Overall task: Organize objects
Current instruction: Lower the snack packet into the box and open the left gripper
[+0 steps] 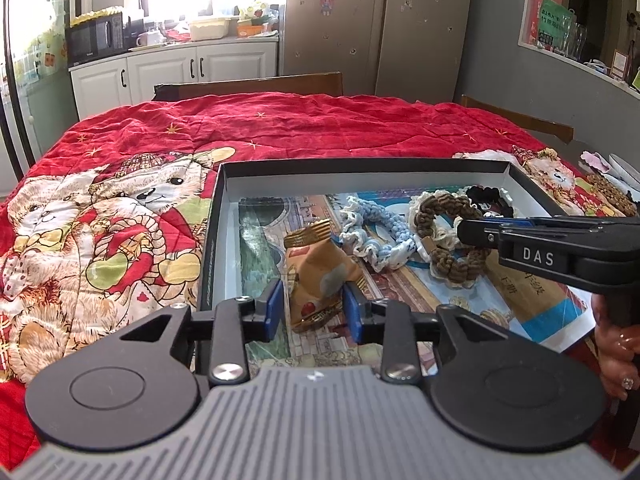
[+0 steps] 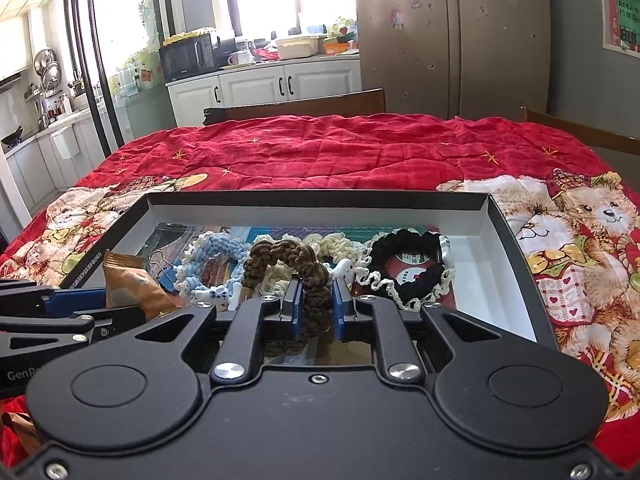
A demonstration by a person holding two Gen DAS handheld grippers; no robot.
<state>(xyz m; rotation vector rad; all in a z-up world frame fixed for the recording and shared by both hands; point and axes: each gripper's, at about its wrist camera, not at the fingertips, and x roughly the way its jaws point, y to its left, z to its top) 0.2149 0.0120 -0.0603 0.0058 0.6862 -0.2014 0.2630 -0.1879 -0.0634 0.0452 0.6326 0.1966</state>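
A shallow black box sits on a counter covered by a red teddy-bear quilt, and inside it lie a tan snack packet, a blue-and-white crocheted ring, a brown crocheted ring and a black crocheted ring. The left hand-held gripper is partly open, its blue pads on either side of the snack packet with a slight gap showing, so it does not grip it. The right hand-held gripper is nearly closed, pinching the brown crocheted ring inside the box.
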